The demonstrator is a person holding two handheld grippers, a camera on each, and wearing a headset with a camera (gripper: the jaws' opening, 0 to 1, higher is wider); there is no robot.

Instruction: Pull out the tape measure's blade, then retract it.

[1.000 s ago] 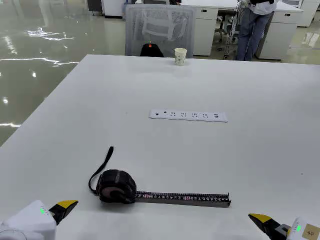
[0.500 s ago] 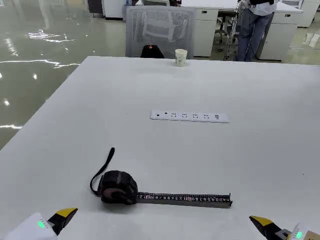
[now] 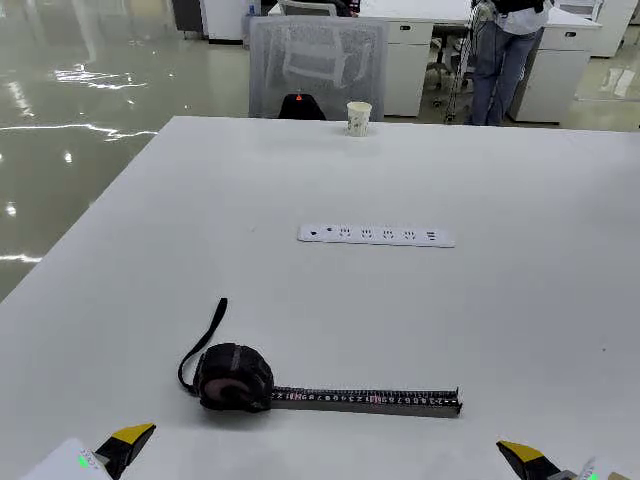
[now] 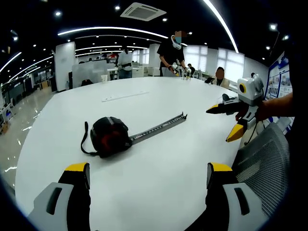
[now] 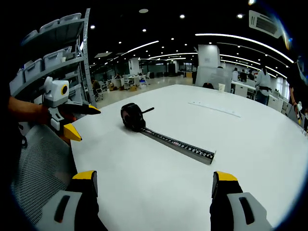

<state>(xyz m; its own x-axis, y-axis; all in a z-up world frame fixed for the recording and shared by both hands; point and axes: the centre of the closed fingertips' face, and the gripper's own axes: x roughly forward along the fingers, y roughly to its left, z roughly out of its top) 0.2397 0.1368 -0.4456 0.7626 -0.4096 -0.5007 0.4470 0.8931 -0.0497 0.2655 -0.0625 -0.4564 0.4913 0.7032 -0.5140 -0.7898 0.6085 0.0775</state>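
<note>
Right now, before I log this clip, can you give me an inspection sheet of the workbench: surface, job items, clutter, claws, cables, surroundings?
Surface: white table, flat and matte.
Job's things: black tape measure near the front edge; its blade is pulled out to the right in the head view and lies flat; its strap loops off the case's far side.
Clutter: white power strip mid-table; paper cup at the far edge.
Grippers: left claw open, right claw open; both are apart from the tape measure and hold nothing.
Cables: nothing seen.
Surroundings: mesh chair behind the far edge; a person standing by white cabinets; glossy floor.
</note>
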